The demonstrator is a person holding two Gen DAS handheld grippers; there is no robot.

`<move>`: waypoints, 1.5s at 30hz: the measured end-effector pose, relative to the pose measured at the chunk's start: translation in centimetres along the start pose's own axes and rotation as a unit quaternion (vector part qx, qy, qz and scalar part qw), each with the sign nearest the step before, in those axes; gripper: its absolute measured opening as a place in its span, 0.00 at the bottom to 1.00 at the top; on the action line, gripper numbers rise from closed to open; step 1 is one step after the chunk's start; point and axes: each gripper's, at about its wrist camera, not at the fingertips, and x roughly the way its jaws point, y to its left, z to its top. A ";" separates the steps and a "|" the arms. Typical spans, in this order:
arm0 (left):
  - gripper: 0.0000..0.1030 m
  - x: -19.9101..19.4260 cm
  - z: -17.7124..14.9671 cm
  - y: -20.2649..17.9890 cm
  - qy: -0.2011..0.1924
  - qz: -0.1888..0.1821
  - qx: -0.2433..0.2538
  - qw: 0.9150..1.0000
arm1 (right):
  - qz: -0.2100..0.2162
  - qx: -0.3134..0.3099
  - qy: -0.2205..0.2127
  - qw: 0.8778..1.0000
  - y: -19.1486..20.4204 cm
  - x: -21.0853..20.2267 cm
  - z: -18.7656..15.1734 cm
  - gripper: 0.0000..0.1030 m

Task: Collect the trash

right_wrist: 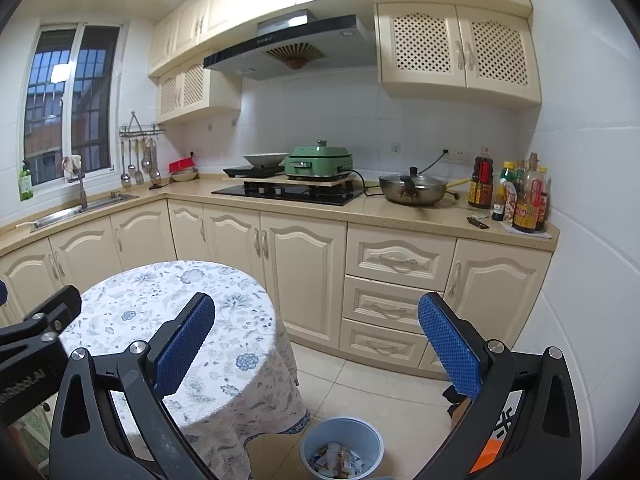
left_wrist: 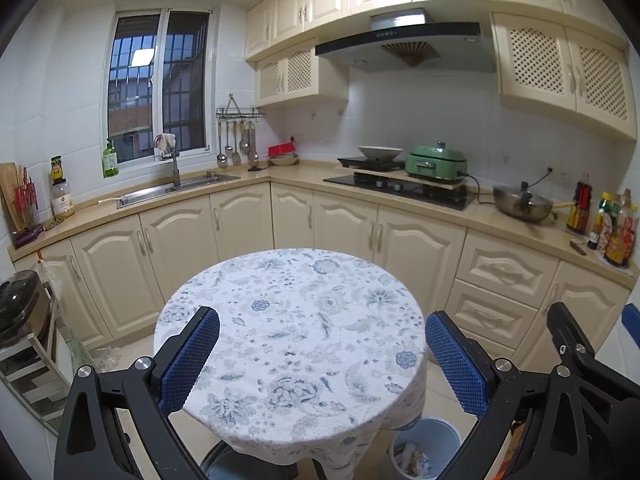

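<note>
- Over a round table [left_wrist: 292,320] in a small kitchen: both grippers held above it, pointing slightly down toward the counter [left_wrist: 280,178].
- Left gripper [left_wrist: 322,354]: blue pads [left_wrist: 188,364] spread wide, nothing between them. Tabletop shows through the gap.
- Right gripper [right_wrist: 316,346]: pads [right_wrist: 450,346] also spread wide, empty. It sits to the right of the table edge, over floor tiles.
- Left gripper's black frame shows at the left edge of the right wrist view; right gripper's frame shows at the right edge of the left wrist view. The two are side by side, apart.
- Table: covered by a white cloth with blue floral print, hanging over the rim. No loose items seen on the cloth.
- Bin [right_wrist: 342,450]: pale blue, on the floor just beside the table's near right side, partly under the cloth's hem in the left wrist view.
- Trash [right_wrist: 336,460]: crumpled paper and wrappers lying inside the bin. Individual pieces too small to name.
- Counter: sink [left_wrist: 176,190] under the window, hob [right_wrist: 288,192] with a green cooker [right_wrist: 320,162], a wok [right_wrist: 414,190], bottles [right_wrist: 516,192] at the far right.
- Small dark wrapper-like scrap [right_wrist: 478,222] on the counter near the bottles; cannot tell what it is.
</note>
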 end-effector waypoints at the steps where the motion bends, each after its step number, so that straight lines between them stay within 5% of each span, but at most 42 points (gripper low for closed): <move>1: 0.99 0.1 0.0 0.1 0.002 -0.001 -0.003 1.000 | 0.001 -0.003 -0.001 1.000 0.1 0.0 0.1 1.00; 45: 0.99 0.0 -0.4 0.7 0.019 -0.014 -0.009 1.000 | -0.014 -0.017 0.016 1.000 0.8 -0.5 0.1 1.00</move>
